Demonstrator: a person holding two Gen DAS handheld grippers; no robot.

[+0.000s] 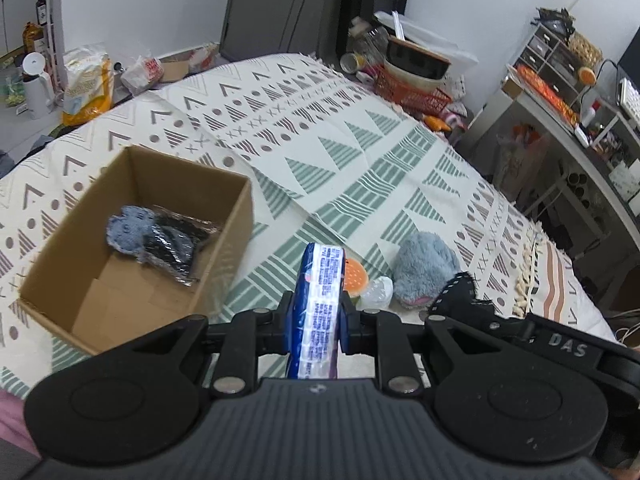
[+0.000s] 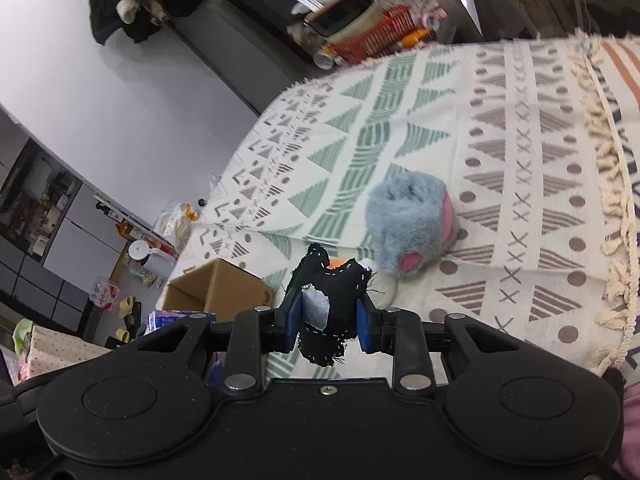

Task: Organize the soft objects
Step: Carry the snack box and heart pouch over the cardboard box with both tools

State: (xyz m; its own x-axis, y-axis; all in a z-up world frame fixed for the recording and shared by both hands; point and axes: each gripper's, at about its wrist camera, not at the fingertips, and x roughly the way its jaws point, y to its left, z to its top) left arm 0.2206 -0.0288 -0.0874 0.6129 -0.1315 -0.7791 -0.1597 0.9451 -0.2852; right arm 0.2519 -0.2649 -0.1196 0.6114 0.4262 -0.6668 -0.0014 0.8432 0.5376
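L fingers (image 1: 316, 316) clamped on tissue pack (image 1: 318, 300) | R fingers (image 2: 329, 316) pinching black cloth (image 2: 332, 300) | box (image 1: 224, 240) nearby

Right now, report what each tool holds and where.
Left tool: tissue pack, gripped across its flat sides. Right tool: black stitched cloth, pinched mid-body.

orange toy (image 1: 355, 276) half hidden behind packet (image 1: 318, 312), packet print unreadable
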